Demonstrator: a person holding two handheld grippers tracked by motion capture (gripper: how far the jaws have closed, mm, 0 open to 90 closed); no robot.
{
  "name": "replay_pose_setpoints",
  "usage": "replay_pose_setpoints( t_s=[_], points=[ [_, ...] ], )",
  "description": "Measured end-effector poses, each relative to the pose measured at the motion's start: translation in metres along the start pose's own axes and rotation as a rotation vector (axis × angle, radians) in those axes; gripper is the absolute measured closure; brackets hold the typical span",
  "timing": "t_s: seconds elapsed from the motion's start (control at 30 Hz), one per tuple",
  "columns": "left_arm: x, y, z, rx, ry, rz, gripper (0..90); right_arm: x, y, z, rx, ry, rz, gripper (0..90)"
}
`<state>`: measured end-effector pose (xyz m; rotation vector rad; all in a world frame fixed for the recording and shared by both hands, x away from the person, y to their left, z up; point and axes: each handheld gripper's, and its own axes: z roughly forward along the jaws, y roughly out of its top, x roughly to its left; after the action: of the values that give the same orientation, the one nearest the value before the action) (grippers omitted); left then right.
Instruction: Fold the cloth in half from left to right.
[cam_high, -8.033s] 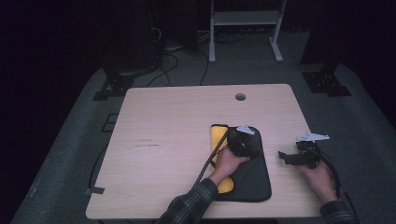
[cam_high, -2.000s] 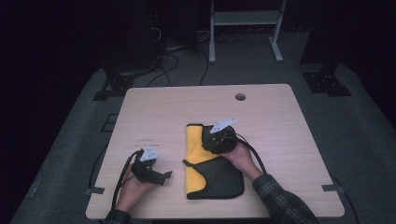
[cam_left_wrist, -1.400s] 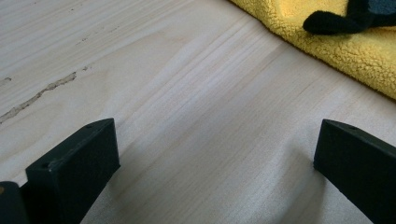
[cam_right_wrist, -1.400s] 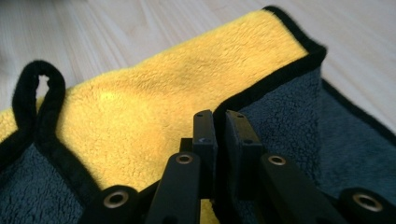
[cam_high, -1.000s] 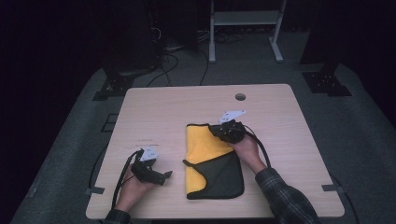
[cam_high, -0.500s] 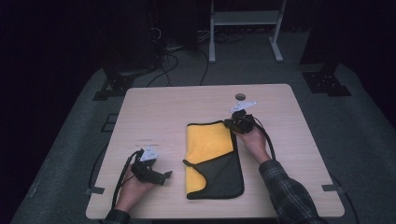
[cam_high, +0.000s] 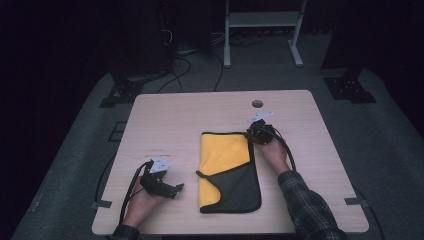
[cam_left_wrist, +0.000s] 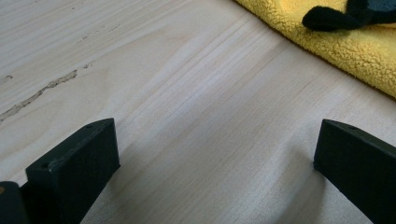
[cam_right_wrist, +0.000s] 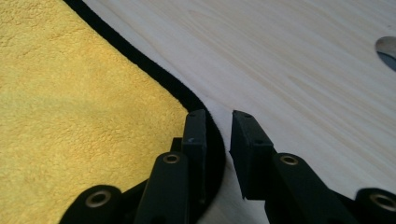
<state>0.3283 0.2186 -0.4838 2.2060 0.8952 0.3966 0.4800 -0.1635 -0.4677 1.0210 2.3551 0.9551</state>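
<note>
While its two jaws stand a narrow gap apart, gripping nothing, the right gripper (cam_right_wrist: 218, 122) sits at the far right corner of the one cloth (cam_high: 226, 155), one jaw over the black hem and the other over bare wood. The cloth spreads toward the person from there, yellow face up, with one near corner folded over to show black. Well off to the cloth's other side, the left gripper (cam_left_wrist: 217, 154) rests with jaws wide apart on the one table (cam_high: 175, 125), empty.

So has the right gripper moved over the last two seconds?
Yes. The right gripper has gone from the cloth's middle to its far right corner, nearer the table's hole.
</note>
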Motion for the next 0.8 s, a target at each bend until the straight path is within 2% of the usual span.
replay_pose_setpoints(
  t_s=[0.2,0.3,0.37,0.53,0.7,0.8],
  points=[
    [0.000,0.000,0.000,0.002,0.000,0.001,0.0,-0.002,0.004,-0.015,-0.042,0.021,0.035,67.3],
    [0.000,0.000,0.000,-0.001,0.001,0.000,0.0,-0.002,0.006,-0.024,-0.061,0.062,0.066,65.5],
    [0.000,0.000,0.000,0.002,0.000,0.000,0.0,0.002,0.007,-0.030,-0.071,0.091,0.063,64.6],
    [0.000,0.000,0.000,-0.001,0.000,0.000,0.0,0.022,0.005,-0.041,-0.093,0.169,0.043,60.4],
    [0.000,0.000,0.000,0.003,0.000,0.001,0.0,0.050,-0.002,-0.046,-0.082,0.235,0.000,58.7],
    [0.000,0.000,0.000,0.006,-0.001,0.001,0.0,0.066,-0.002,-0.050,-0.079,0.299,-0.016,56.6]
  ],
)
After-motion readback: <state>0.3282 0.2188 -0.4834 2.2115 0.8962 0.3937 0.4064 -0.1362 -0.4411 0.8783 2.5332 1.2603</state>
